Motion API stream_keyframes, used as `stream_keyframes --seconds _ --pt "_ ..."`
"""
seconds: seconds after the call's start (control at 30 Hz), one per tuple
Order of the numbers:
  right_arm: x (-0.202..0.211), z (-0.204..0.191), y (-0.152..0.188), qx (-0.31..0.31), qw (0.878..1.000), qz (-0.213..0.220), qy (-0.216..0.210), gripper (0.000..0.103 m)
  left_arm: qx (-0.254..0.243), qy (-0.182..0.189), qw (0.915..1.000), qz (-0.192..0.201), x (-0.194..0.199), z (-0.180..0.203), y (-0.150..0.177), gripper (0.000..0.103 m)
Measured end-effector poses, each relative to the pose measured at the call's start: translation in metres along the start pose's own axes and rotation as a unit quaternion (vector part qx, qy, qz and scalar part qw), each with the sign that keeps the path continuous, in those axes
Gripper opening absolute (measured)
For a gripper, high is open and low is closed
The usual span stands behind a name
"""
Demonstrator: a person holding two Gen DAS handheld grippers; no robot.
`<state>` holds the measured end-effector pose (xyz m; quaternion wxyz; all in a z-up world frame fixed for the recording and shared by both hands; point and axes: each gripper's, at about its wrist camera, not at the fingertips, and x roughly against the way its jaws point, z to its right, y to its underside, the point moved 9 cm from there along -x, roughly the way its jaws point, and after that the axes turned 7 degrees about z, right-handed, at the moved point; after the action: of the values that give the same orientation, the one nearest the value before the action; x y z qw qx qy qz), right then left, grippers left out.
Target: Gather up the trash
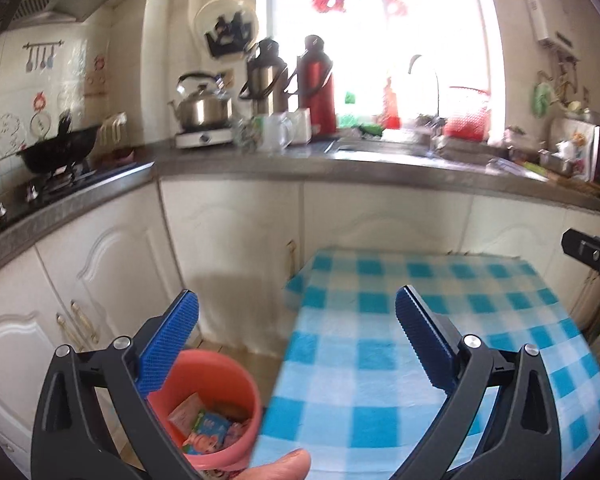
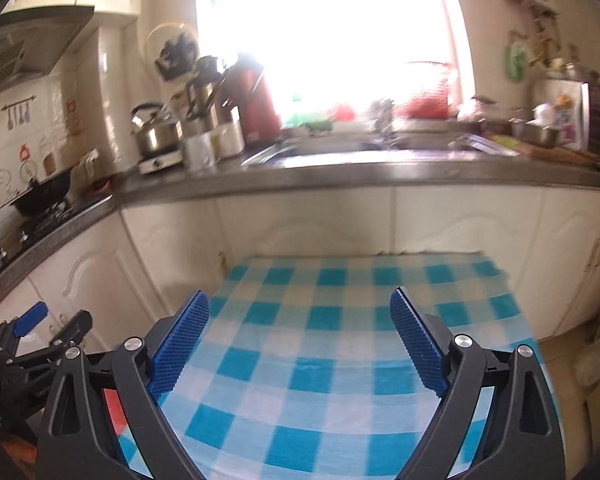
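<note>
While both claws are raised above the checked cloth, nothing is held between their blue pads. The left claw [image 1: 296, 312] is spread wide, and its jaws are seen empty over the near edge of the worktop [image 1: 380, 360], which is covered by a blue and white cloth. The right claw [image 2: 300, 312] is also spread wide and empty, above the middle of the same cloth. A pink bin [image 1: 220, 400] is seen on the floor just beside the left edge of the worktop, under the left finger of the left claw. Colourful wrappers [image 1: 208, 428] are lying inside the bin. A thumb [image 1: 280, 466] is visible at the bottom edge of the left view. Behind, a kettle [image 1: 202, 102] and a red flask [image 1: 318, 88] are standing on the kitchen counter [image 1: 260, 160].
</note>
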<state>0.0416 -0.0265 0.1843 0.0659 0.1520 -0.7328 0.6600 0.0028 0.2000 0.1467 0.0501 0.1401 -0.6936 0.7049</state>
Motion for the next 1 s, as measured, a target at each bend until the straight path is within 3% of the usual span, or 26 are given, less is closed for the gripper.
stream_keyframes --seconds 0.23,0.43,0.67,1.0 --pt "0.075 0.061 -0.035 -0.007 0.993 0.084 0.080 0.092 0.002 0.052 0.9975 0.048 0.046 0.063 -0.044 0.099" --pt "0.131 0.086 -0.058 -0.002 0.982 0.142 0.122 0.093 -0.004 0.080 0.9931 0.085 0.084 0.099 -0.072 0.099" --pt "0.172 0.094 -0.068 0.014 0.973 0.177 0.146 0.093 -0.019 0.092 0.9898 0.107 0.112 0.117 -0.086 0.099" --pt "0.188 0.092 -0.069 0.013 0.969 0.193 0.152 0.094 -0.027 0.104 0.9865 0.124 0.134 0.130 -0.095 0.099"
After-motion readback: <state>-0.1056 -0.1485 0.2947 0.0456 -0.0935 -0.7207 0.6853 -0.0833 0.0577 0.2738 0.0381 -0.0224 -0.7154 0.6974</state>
